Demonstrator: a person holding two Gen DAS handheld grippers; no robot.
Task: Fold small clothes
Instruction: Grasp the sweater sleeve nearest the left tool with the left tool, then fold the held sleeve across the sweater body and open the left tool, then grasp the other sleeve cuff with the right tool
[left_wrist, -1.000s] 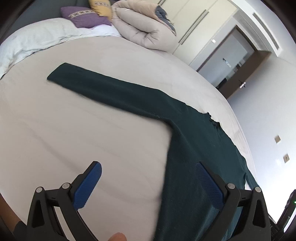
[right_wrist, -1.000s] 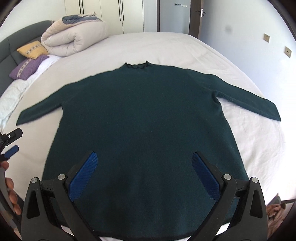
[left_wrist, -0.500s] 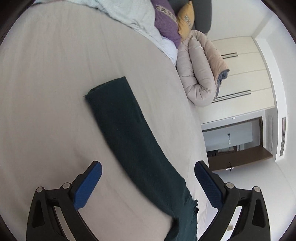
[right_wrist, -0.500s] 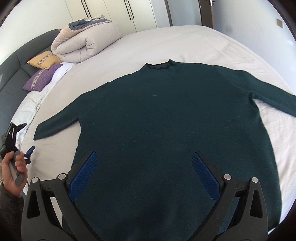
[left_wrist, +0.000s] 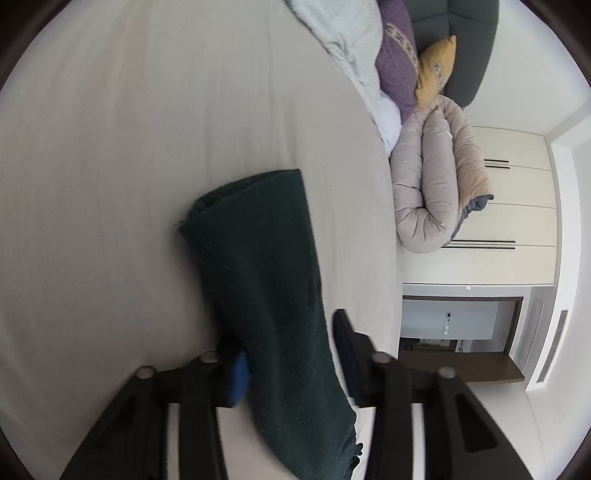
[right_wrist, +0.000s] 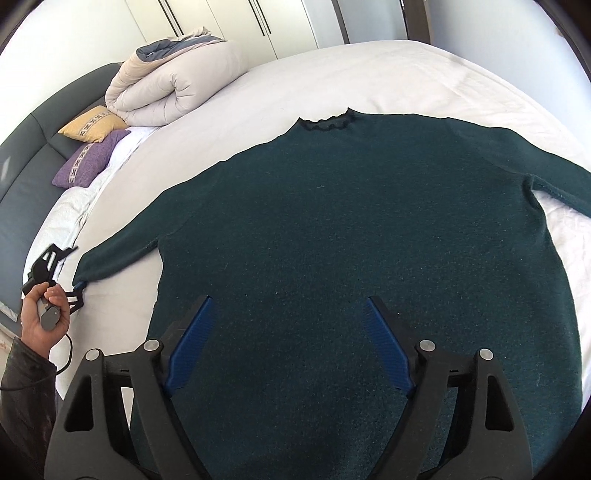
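Observation:
A dark green sweater (right_wrist: 369, 240) lies flat on the bed, front down toward me, collar at the far side, both sleeves spread out. My left gripper (left_wrist: 291, 350) is closed around the end of its left sleeve (left_wrist: 258, 266), whose cuff sticks out past the fingers. In the right wrist view the left gripper (right_wrist: 70, 273) sits at that sleeve's cuff at the far left, held by a hand. My right gripper (right_wrist: 288, 343) is open and empty, hovering over the sweater's lower body.
The bed (right_wrist: 369, 74) has a pale sheet. A rolled beige duvet (right_wrist: 173, 88), a yellow cushion (right_wrist: 92, 123) and a purple cushion (right_wrist: 88, 158) lie by the dark headboard at the far left. Wardrobe doors and a doorway stand behind.
My left gripper moved along the left sleeve to its cuff end and closed on it. My right gripper drifted closer over the sweater body and stayed open.

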